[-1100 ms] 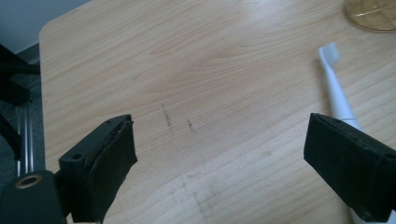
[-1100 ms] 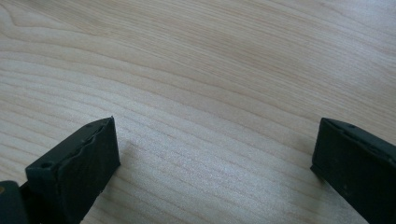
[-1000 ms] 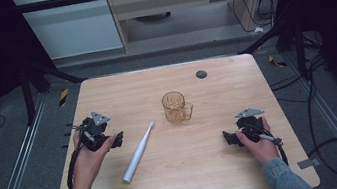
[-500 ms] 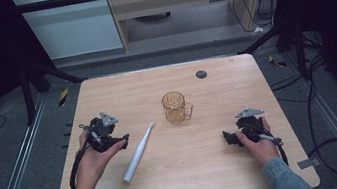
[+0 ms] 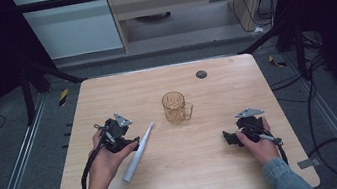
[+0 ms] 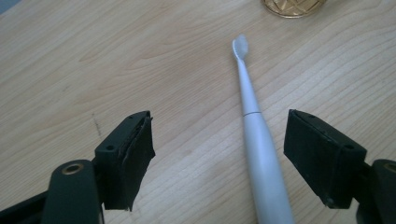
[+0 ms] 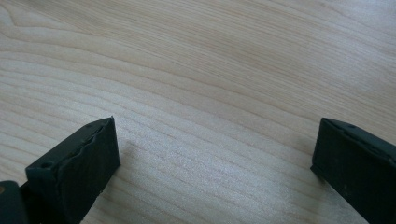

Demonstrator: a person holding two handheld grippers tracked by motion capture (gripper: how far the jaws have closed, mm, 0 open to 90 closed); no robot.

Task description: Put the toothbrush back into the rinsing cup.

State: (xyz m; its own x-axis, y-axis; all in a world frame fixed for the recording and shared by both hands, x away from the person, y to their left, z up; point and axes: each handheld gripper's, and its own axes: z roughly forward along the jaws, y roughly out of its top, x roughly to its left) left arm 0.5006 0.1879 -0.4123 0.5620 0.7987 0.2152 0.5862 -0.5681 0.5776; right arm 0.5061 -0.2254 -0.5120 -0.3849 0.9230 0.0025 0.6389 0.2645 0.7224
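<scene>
A white electric toothbrush (image 5: 138, 152) lies on the wooden table (image 5: 209, 179), its head pointing toward an amber glass mug (image 5: 176, 107). My left gripper (image 5: 131, 143) is open and straddles the toothbrush handle (image 6: 264, 158), which sits nearer the right-hand jaw; the jaws are not touching it. The brush head (image 6: 240, 45) lies ahead of the jaws, with the mug's base (image 6: 293, 5) beyond. My right gripper (image 5: 229, 138) rests low on the table at the right, open, with bare wood (image 7: 210, 140) between its jaws.
A small dark round disc (image 5: 201, 74) is set in the table near its far edge. Dark frame posts and cables stand around the table on the grey floor. The mug's handle points right.
My left gripper has moved right toward the toothbrush until its open jaws stand on either side of the handle. The right gripper and the mug have stayed put.
</scene>
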